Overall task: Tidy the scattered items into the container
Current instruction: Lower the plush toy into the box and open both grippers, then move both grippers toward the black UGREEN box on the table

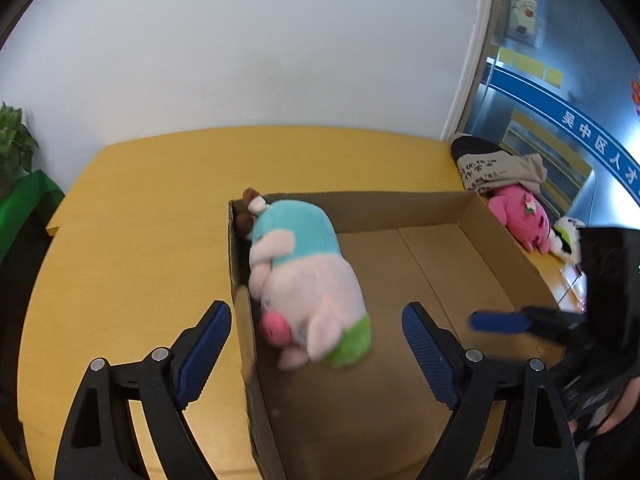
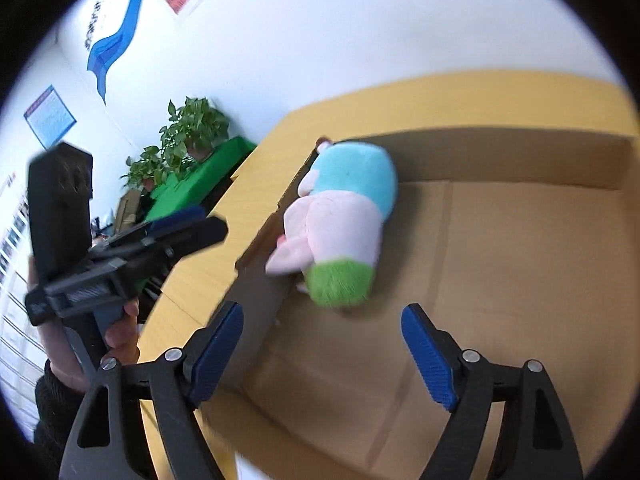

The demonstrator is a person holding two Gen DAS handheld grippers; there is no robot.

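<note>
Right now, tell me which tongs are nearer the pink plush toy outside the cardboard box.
Right. The right tongs hang over the cardboard box by the wall nearest the pink plush toy; the left tongs sit back over the opposite wall.

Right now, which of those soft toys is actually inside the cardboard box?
The pig plush in the turquoise shirt, lying against the box's left wall. The bright pink plush and the white one beside it lie outside, on the yellow table.

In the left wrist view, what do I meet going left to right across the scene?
Potted plant → pig plush in the cardboard box → pink plush → right gripper.
</note>
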